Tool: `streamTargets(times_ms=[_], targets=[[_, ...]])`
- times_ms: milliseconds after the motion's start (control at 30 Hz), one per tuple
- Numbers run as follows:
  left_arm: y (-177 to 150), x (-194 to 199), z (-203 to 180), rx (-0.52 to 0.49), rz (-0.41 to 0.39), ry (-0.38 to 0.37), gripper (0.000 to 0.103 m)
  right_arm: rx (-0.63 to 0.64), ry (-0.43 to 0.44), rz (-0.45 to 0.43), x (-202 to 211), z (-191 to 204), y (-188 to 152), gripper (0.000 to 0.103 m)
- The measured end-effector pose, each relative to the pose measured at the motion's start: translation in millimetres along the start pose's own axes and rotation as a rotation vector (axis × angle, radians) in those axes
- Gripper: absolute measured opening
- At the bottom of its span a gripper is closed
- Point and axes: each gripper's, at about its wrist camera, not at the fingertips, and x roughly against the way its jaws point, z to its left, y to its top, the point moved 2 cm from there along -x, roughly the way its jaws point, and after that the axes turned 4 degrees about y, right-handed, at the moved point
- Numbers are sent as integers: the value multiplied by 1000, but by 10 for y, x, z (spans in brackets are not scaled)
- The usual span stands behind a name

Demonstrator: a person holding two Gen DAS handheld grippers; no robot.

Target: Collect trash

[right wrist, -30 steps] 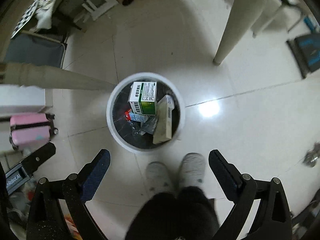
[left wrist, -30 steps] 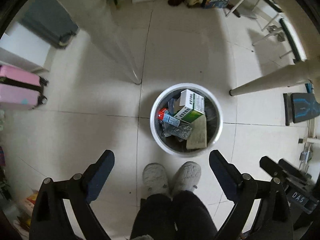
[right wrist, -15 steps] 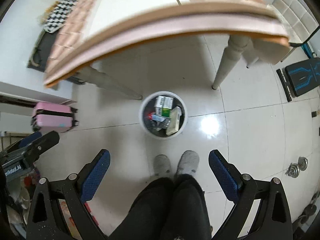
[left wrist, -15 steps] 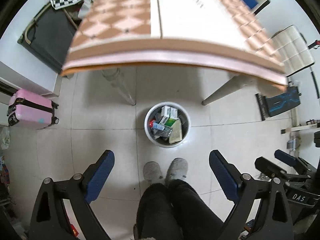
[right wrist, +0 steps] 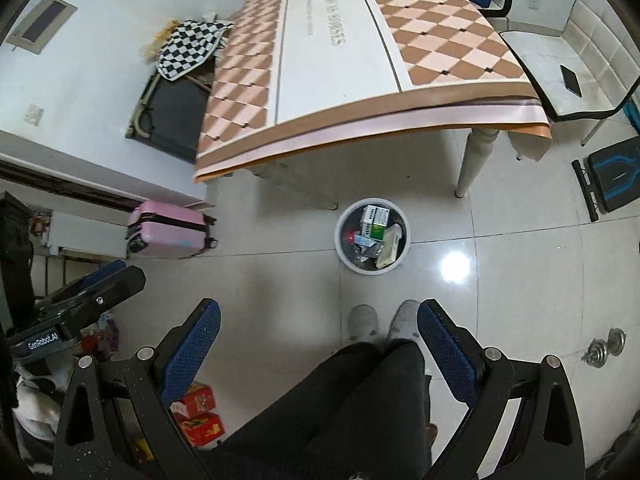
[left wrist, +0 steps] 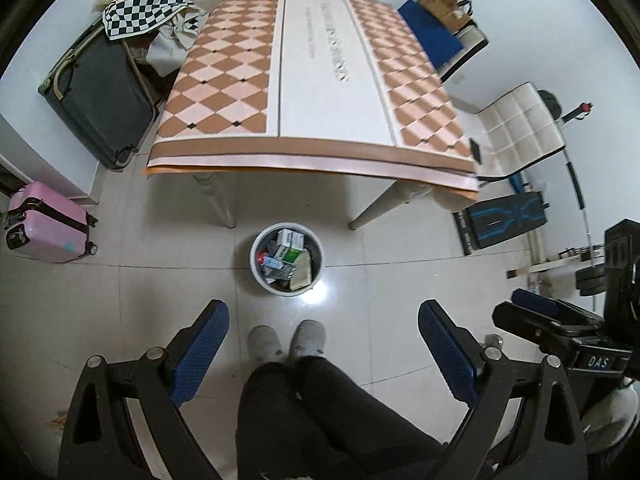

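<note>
Both tongs, left [left wrist: 323, 334] and right [right wrist: 318, 332], spread wide and empty, held high, angled down at the floor [left wrist: 120, 300]. Bin [left wrist: 287, 258] standing on the tiles just beyond the slippers [left wrist: 286, 340], near the table [left wrist: 320, 80] edge, already loaded with cartons and wrappers. No loose trash seen on the tablecloth or the tiles nearby. Judged: gathering largely done, the step in hand a scan for leftovers. Next move likely called for: a sweep of the room's edges, then a lowered reach onto whatever turned up. Glossy pale tiles with a lamp glare beside the bin. Pink suitcase [left wrist: 46, 224] against the wall, dark case [left wrist: 104, 96] under a checkered cloth [left wrist: 142, 6], white chair [left wrist: 520, 128] at the table's far side, red boxes [right wrist: 198, 412] near the right tongs.
</note>
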Motion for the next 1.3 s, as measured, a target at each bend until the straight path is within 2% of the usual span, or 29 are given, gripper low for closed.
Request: streamTargets(times_ms=[367, 633, 733, 1300], targets=[[-49, 443, -88, 3, -48, -74, 97, 36, 108, 2, 450, 321, -66, 103], [-63, 553, -87, -1, -64, -104, 97, 58, 115, -3, 506, 440, -40, 103], [-66, 570, -91, 4, -69, -106, 101, 63, 115, -2, 509, 474, -30, 103], [-106, 716, -66, -13, -92, -128, 101, 87, 113, -19, 546, 598, -2, 103]])
